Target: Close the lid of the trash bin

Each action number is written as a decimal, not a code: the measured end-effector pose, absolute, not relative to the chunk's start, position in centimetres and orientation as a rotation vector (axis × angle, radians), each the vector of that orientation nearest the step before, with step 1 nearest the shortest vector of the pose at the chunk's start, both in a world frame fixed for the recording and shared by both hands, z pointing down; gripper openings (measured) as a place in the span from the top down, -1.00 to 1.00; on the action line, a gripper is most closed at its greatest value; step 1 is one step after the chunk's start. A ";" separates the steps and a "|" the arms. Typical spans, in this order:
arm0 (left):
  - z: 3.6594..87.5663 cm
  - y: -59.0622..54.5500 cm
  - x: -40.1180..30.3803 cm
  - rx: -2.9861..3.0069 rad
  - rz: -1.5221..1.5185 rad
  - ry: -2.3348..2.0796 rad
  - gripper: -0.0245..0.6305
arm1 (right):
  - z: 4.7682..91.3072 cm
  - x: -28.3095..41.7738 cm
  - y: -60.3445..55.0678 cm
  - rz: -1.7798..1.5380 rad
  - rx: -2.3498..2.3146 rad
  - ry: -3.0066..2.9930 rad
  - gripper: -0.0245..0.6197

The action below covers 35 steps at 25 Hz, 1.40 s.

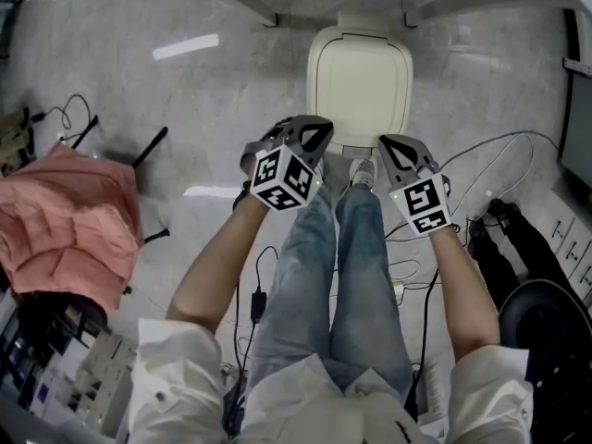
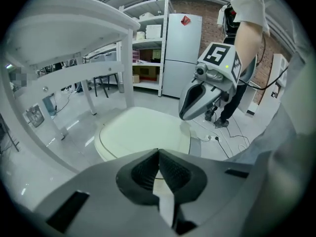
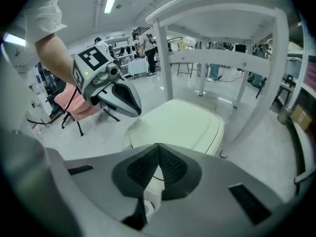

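Observation:
The trash bin stands on the floor under a white table, and its cream lid [image 1: 359,81] lies flat down on it. My left gripper [image 1: 320,131] is shut and empty, hovering just off the lid's near left corner. Off the near right corner my right gripper [image 1: 389,145] is likewise shut on nothing. In the left gripper view the closed jaws [image 2: 158,152] point at the lid [image 2: 143,130], with the right gripper [image 2: 185,113] above its right side. The right gripper view shows its shut jaws [image 3: 158,146] before the lid [image 3: 180,122] and the left gripper [image 3: 134,111] at left.
White table legs [image 1: 252,0] frame the bin at the back. A pink cloth [image 1: 69,215] lies over a chair at left. Cables [image 1: 499,155] and a black chair base [image 1: 546,313] are at right. The person's jeans and a shoe [image 1: 363,172] are just before the bin.

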State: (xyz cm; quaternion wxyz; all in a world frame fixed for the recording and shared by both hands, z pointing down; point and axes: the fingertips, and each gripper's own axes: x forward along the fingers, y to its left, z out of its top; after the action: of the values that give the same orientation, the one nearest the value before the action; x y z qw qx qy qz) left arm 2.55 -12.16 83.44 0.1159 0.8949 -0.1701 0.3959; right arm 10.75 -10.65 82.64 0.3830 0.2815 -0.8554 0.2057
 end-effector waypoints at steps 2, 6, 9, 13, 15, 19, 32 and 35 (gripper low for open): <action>81.6 -12.9 2.3 2.635 1.129 -0.551 0.85 | 80.0 10.9 -11.7 0.544 0.823 -2.216 0.87; 75.2 -14.6 1.9 2.629 0.928 -0.716 0.85 | 72.4 12.4 -14.2 0.651 1.129 -2.283 0.87; 68.5 -15.1 1.4 2.607 0.731 -0.817 0.85 | 65.6 13.6 -15.6 0.703 1.324 -2.320 0.87; 59.3 -14.5 0.8 2.620 0.588 -0.909 0.85 | 57.1 14.9 -16.2 0.697 1.470 -2.355 0.87; 54.7 -14.0 0.1 2.618 0.528 -0.955 0.85 | 52.8 15.3 -16.1 0.694 1.521 -2.368 0.87; 45.3 -15.2 -1.1 2.656 0.378 -1.064 0.85 | 43.2 16.4 -17.3 0.652 1.616 -2.443 0.87; 22.3 -14.4 -10.8 2.682 0.057 -1.401 0.85 | 21.7 16.5 -12.7 0.395 1.750 -2.559 0.87; 18.7 -14.6 -12.4 2.687 0.002 -1.471 0.85 | 18.5 17.3 -12.3 0.339 1.794 -2.564 0.87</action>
State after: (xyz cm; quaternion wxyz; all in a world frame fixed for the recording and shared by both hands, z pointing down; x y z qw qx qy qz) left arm -12.38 -14.58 18.67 0.0390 0.8766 -0.4797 0.0007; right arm 17.27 -12.27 18.53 -0.0031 0.5699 -0.8146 0.1077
